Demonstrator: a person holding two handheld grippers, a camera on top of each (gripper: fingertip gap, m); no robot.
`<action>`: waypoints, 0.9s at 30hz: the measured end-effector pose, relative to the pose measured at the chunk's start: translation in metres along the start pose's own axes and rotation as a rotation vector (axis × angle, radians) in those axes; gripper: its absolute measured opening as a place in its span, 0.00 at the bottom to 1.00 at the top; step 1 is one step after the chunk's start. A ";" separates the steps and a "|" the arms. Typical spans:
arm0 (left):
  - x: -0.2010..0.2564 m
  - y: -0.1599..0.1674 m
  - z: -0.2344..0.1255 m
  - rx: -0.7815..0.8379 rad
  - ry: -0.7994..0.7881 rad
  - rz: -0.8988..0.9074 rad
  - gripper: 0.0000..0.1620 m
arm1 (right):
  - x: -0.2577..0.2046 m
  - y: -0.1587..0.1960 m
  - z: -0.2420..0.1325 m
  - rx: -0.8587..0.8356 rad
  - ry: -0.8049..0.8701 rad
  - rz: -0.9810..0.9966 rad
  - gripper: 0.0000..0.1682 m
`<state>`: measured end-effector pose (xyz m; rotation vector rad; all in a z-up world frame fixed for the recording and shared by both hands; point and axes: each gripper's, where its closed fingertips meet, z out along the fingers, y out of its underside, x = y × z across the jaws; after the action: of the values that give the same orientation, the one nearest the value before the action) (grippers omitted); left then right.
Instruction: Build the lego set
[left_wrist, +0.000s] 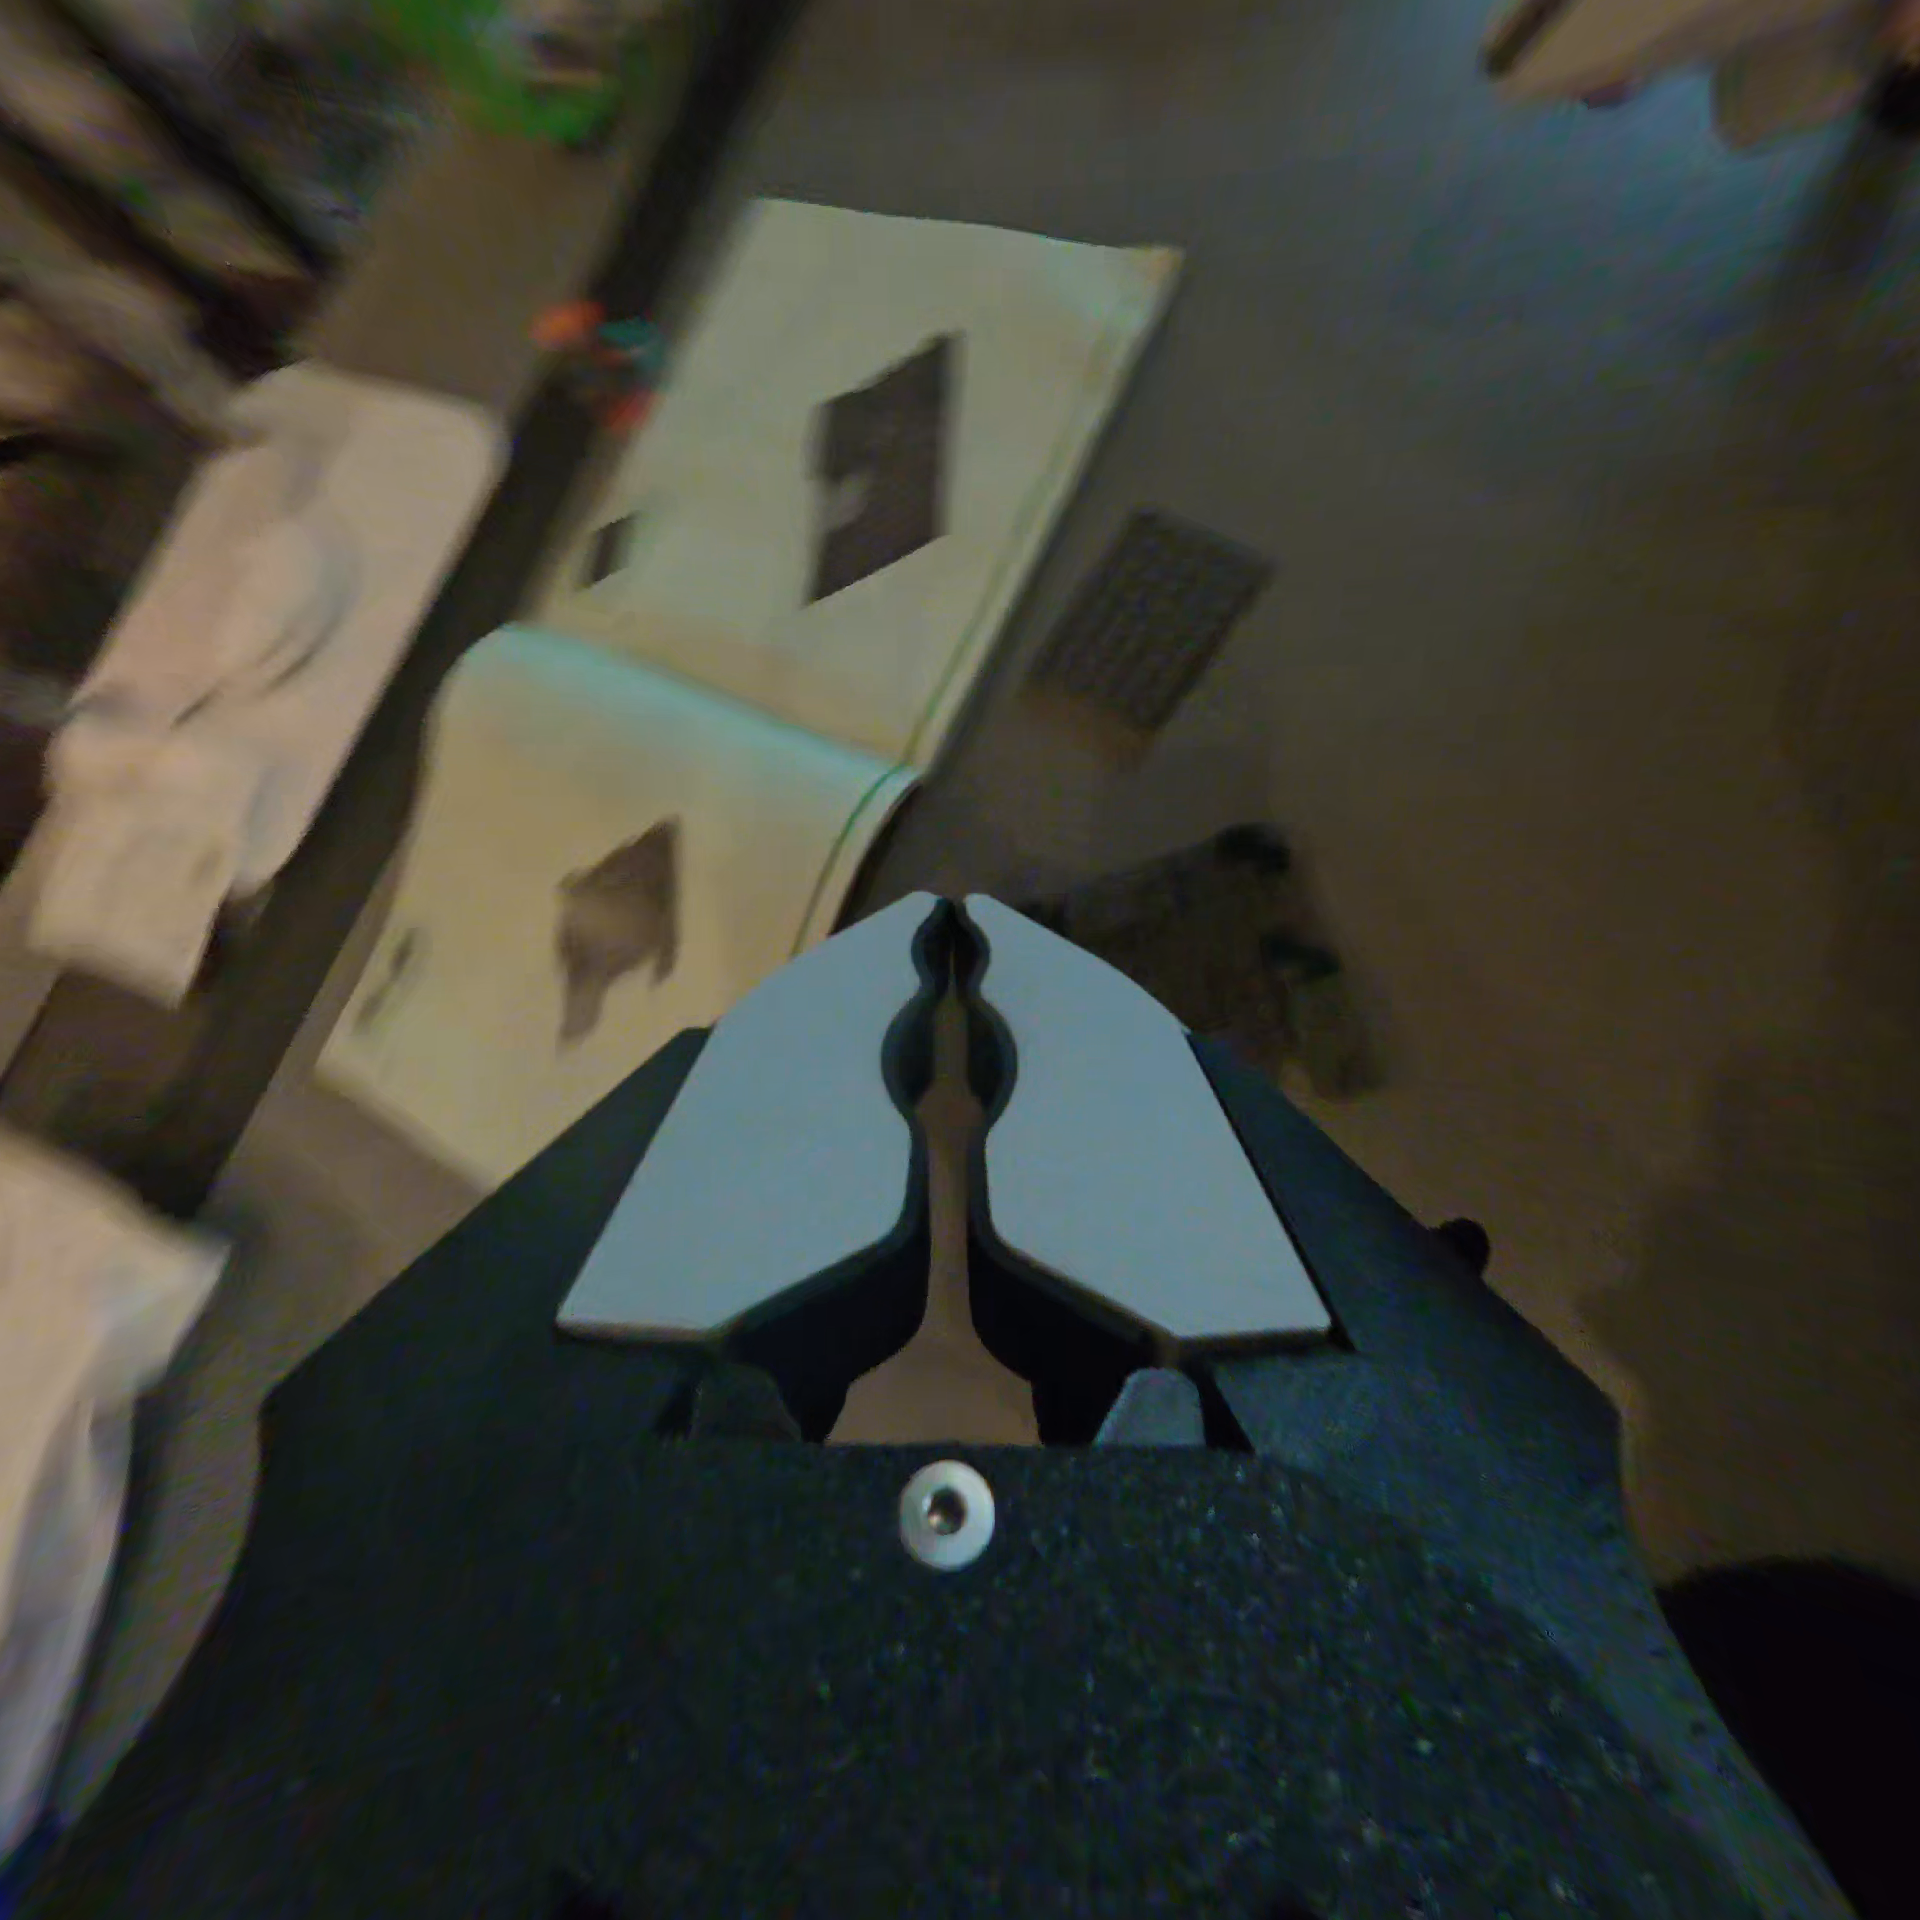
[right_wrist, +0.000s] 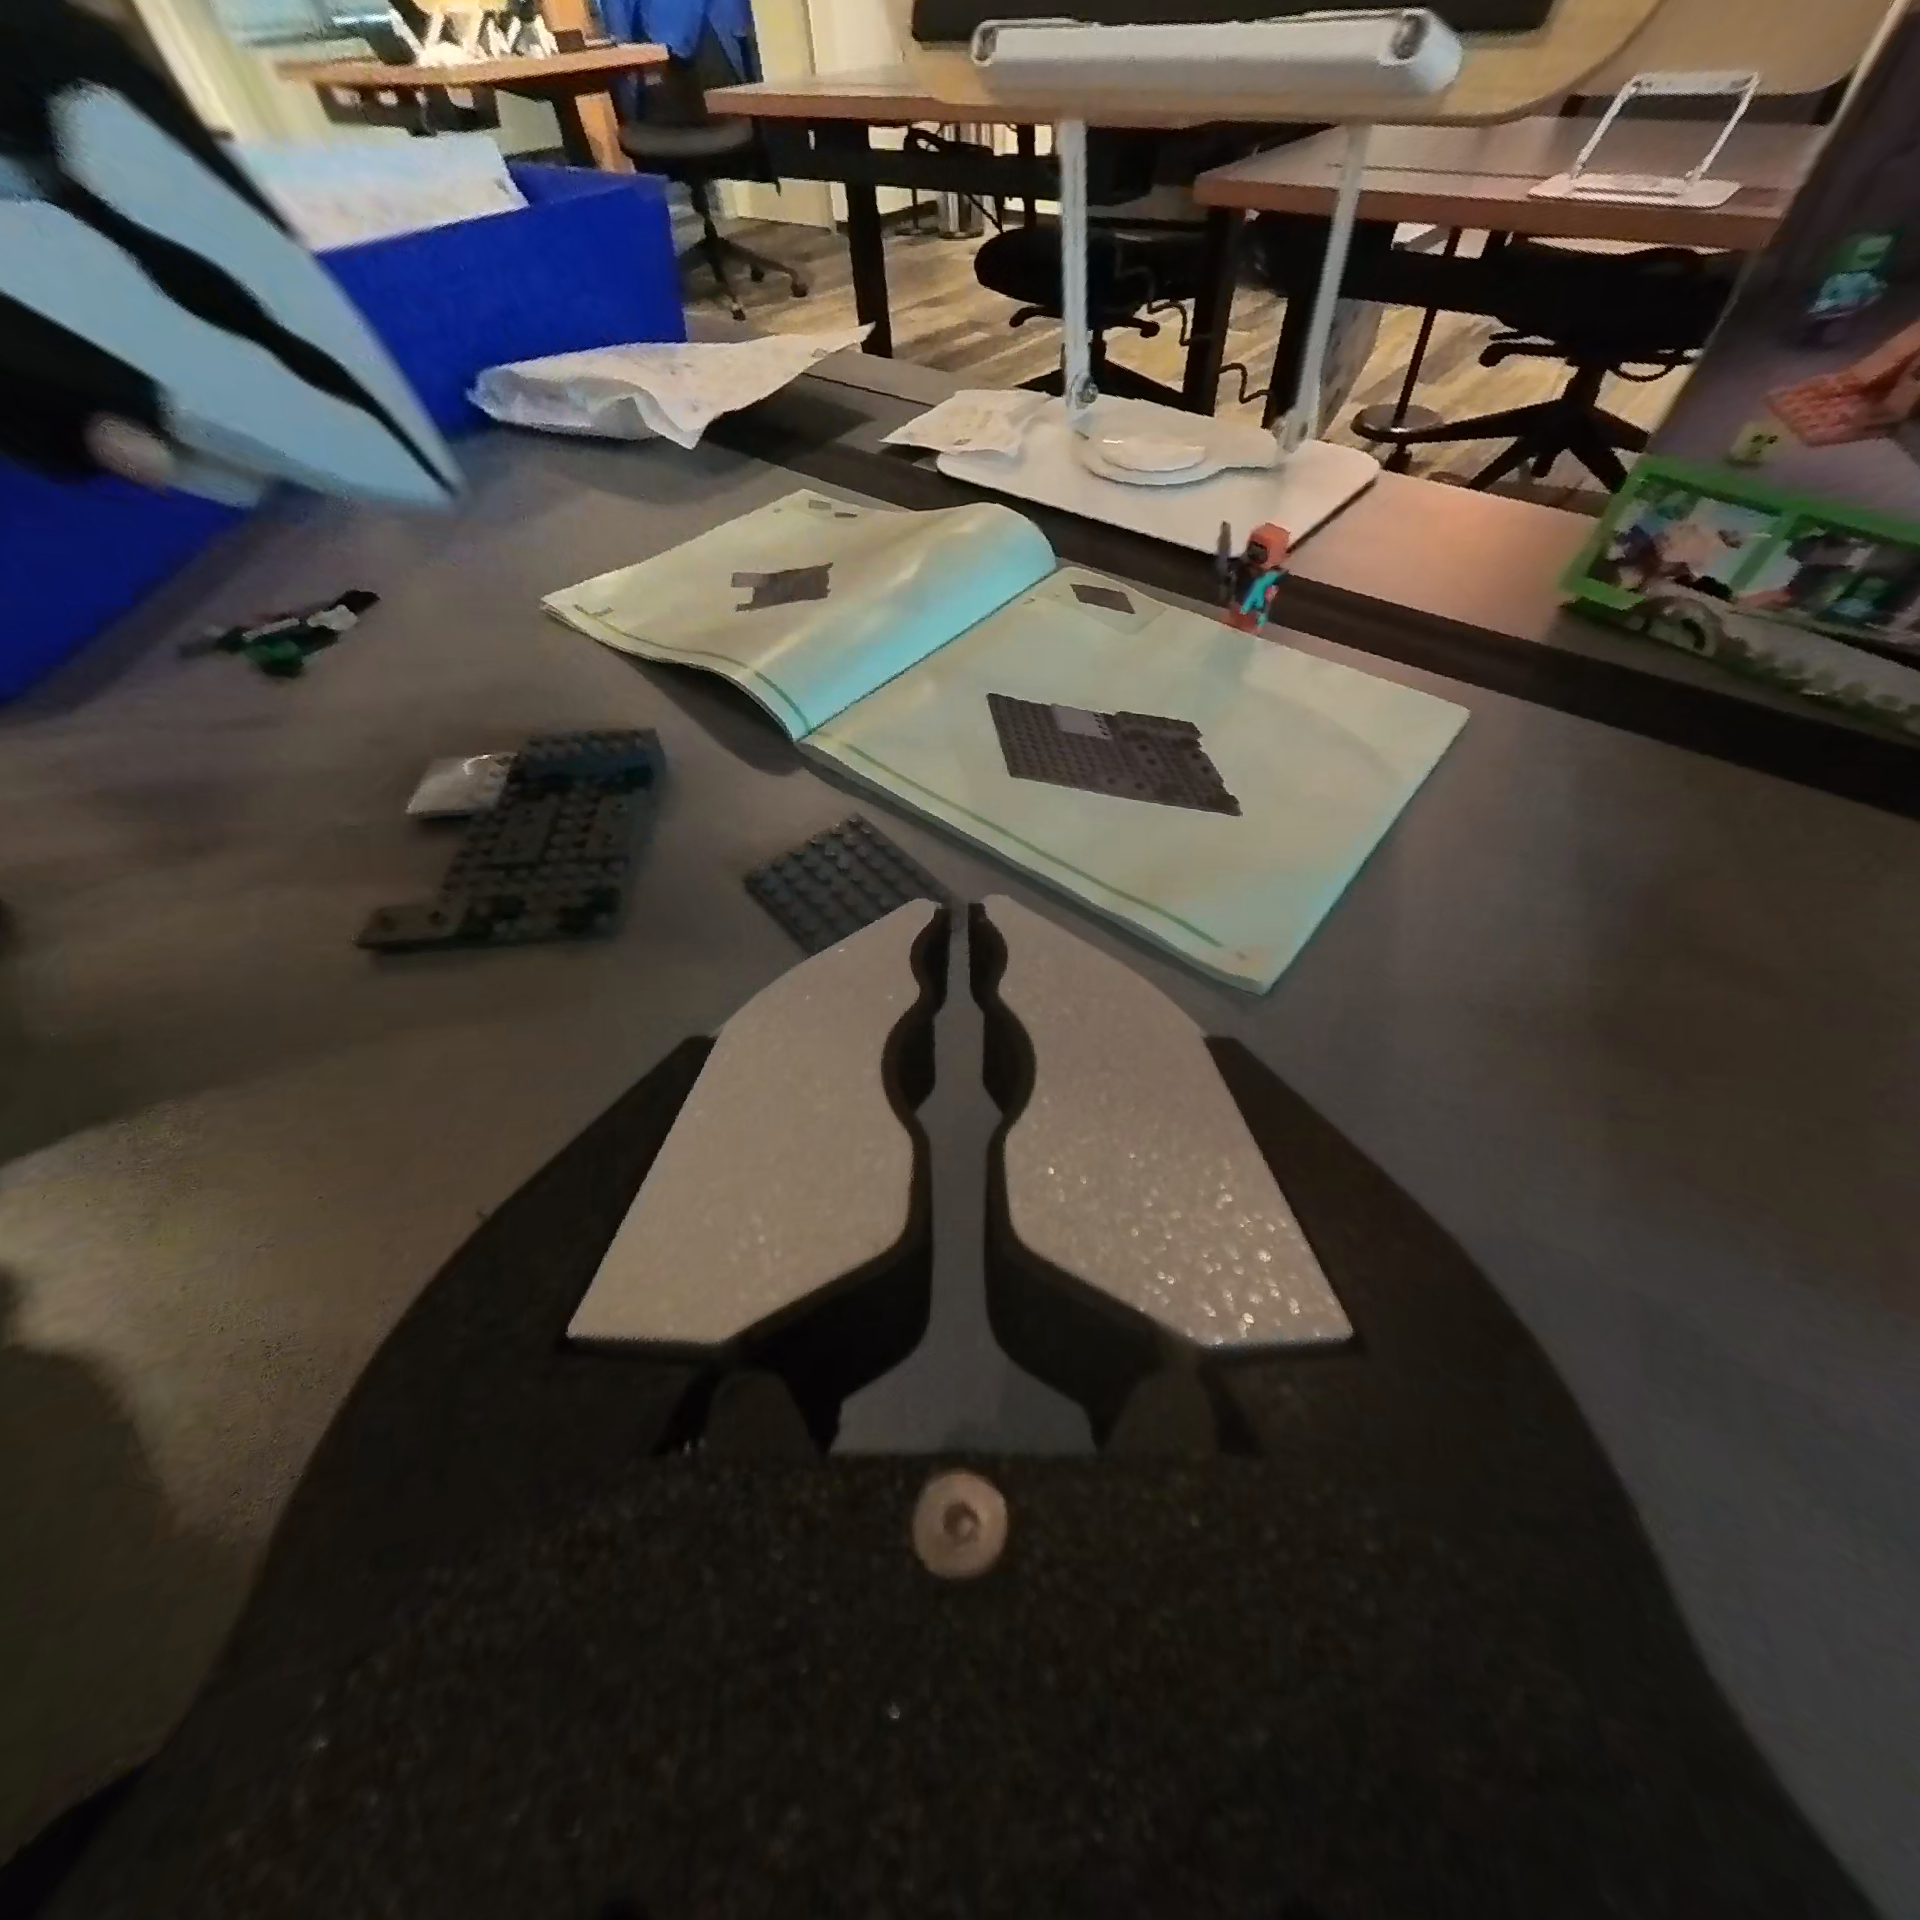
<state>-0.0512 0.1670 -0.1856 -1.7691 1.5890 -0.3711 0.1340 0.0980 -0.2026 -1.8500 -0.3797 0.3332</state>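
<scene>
Right wrist view: 2 dark plates (right_wrist: 540, 831), 1 booklet (right_wrist: 1039, 727)

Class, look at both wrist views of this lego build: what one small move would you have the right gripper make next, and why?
Probably open the right gripper and ease it forward onto the small dark plate just ahead of its tips. Both grippers look shut and empty, the plate lies loose beside the open instruction booklet, and the larger dark assembly sits apart to its left, seemingly awaiting it.
</scene>
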 end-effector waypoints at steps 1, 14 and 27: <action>-0.007 0.008 -0.014 0.026 -0.052 -0.047 0.00 | -0.001 0.000 0.001 -0.002 0.001 -0.007 0.02; -0.095 0.212 -0.249 -0.110 -0.647 -0.573 0.00 | -0.014 0.000 0.009 0.004 -0.029 -0.030 0.02; -0.086 0.321 -0.187 -0.372 -0.314 -0.839 0.40 | -0.029 -0.002 0.016 -0.013 -0.018 -0.125 0.05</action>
<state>-0.4261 0.1948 -0.2491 -2.5893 0.6603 -0.1609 0.1005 0.1002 -0.2039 -1.8278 -0.5088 0.2620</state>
